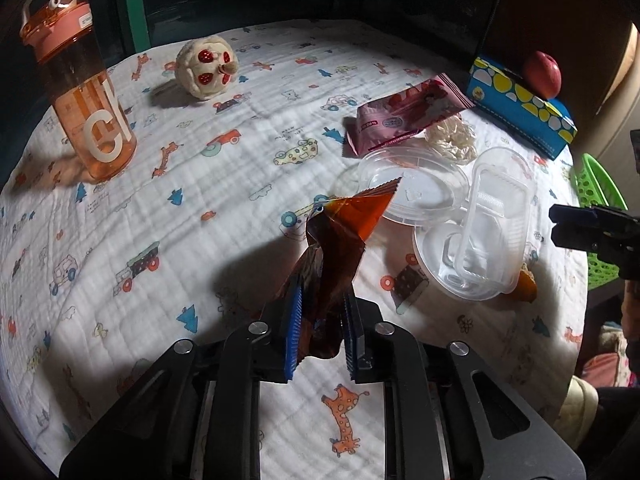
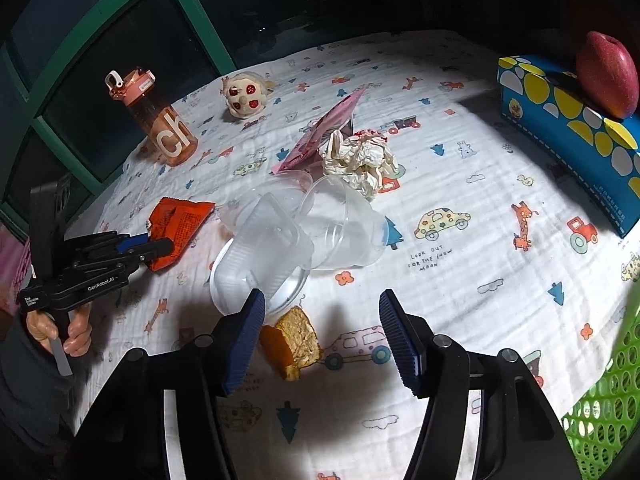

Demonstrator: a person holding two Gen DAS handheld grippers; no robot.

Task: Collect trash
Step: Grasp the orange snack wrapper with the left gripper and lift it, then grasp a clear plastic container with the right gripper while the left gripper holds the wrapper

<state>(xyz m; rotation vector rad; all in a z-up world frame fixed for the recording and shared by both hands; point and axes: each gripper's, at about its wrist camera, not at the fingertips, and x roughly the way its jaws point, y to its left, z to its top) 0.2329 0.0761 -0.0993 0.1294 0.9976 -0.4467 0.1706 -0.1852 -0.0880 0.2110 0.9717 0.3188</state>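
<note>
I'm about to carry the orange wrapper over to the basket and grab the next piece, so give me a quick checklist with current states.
1. Left claw shut on the orange wrapper: ok; pads pinch its lower part and it stands up off the cloth.
2. Wrapper free of the clear plastic containers: cannot tell; its top corner overlaps the round one in view.
3. Right claw empty and open: ok.
4. Food scrap between the right pads: ok; it lies next to the left pad, ungripped.
5. Green basket reachable: ok, at the right table edge.
6. Crumpled tissue and pink wrapper collected: not ok.
</note>
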